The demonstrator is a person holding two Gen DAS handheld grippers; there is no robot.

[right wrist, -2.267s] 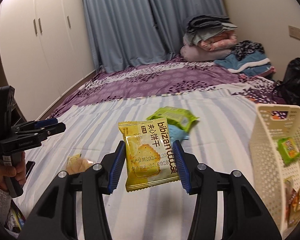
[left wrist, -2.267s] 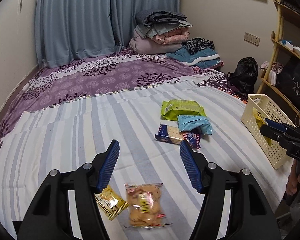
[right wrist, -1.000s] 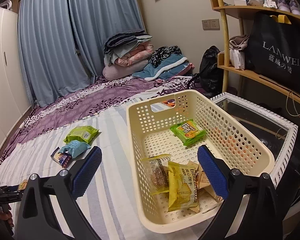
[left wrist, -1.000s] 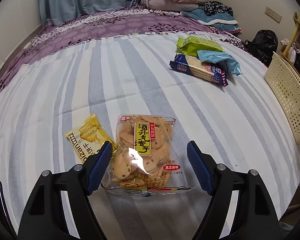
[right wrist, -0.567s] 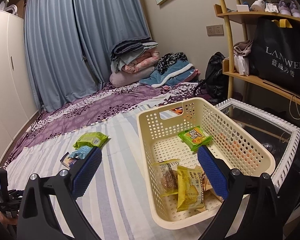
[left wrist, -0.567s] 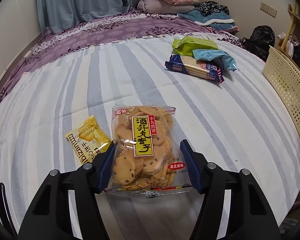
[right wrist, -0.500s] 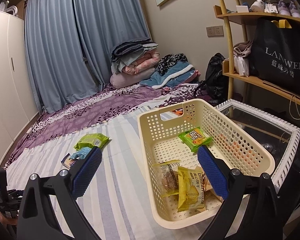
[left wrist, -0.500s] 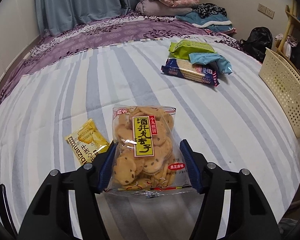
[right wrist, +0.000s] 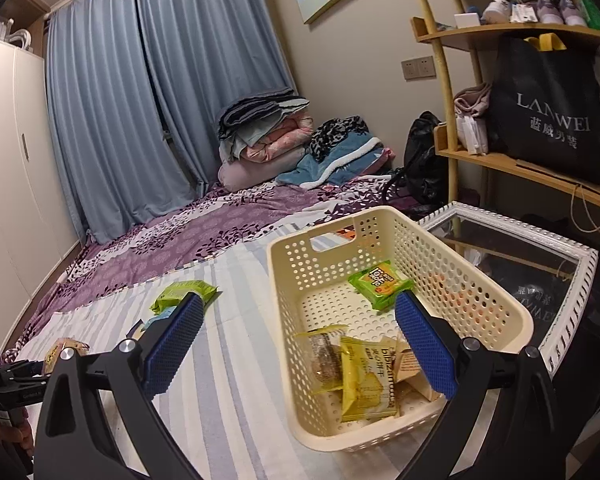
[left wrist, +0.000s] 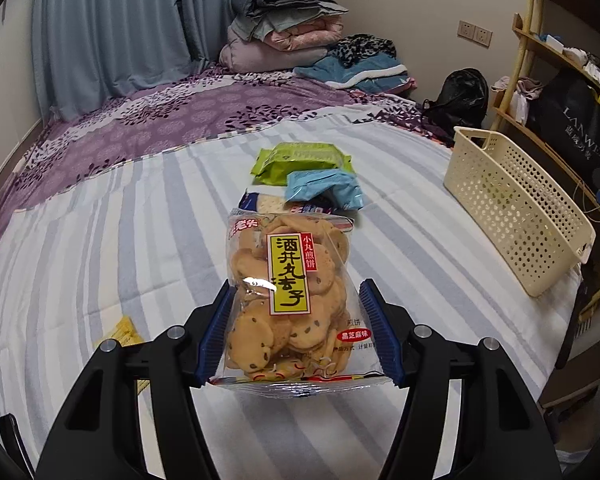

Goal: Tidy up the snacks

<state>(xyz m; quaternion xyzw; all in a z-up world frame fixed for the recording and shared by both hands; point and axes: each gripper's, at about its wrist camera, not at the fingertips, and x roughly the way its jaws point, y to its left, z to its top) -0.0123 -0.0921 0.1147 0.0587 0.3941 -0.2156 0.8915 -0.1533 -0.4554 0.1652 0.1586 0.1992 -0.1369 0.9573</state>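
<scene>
Centre of the left view: the left gripper [left wrist: 298,332] has just closed on the cookie bag [left wrist: 290,300], now lifted off the bed [left wrist: 100,248], ready for the basket [right wrist: 480,296]. The right gripper [right wrist: 300,344] hovers spread, empty.

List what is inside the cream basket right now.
The cream basket holds a green packet at its far end, and at its near end a yellow biscuit packet overlapping a clear cookie packet. More wrappers under the open right gripper are partly hidden.
</scene>
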